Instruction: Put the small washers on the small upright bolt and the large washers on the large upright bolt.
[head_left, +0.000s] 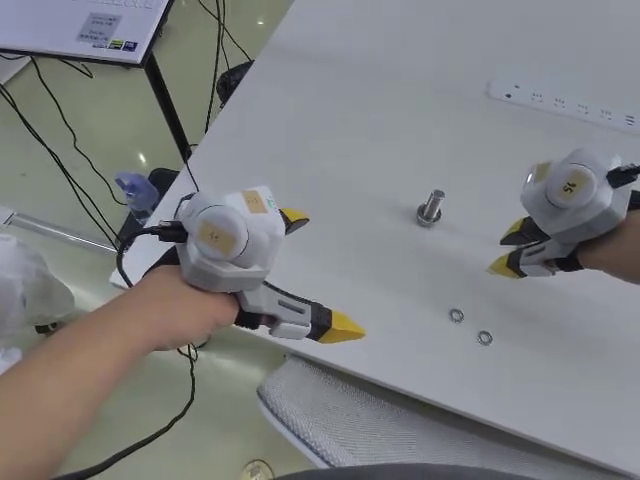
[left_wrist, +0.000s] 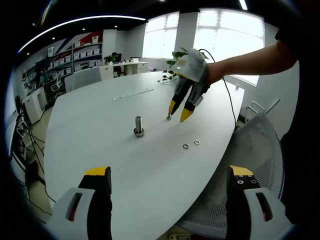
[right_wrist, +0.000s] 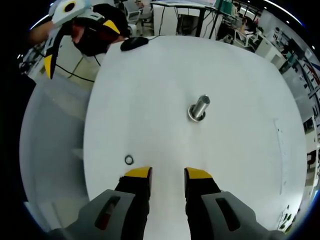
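The right gripper (right_wrist: 167, 176) is hovering over the white table (right_wrist: 240, 165). Its two yellow-tipped jaws are standing parted, with bare tabletop showing between them and nothing held. One small washer (right_wrist: 129, 160) is lying flat on the table near the tip of the view's left-hand jaw, not touching it. An upright bolt (right_wrist: 199, 108) is standing ahead of the jaws, well apart from the washer. The left gripper (right_wrist: 80, 45) is showing beyond the table's far edge, jaws spread wide, near a dark oval object (right_wrist: 134, 43).
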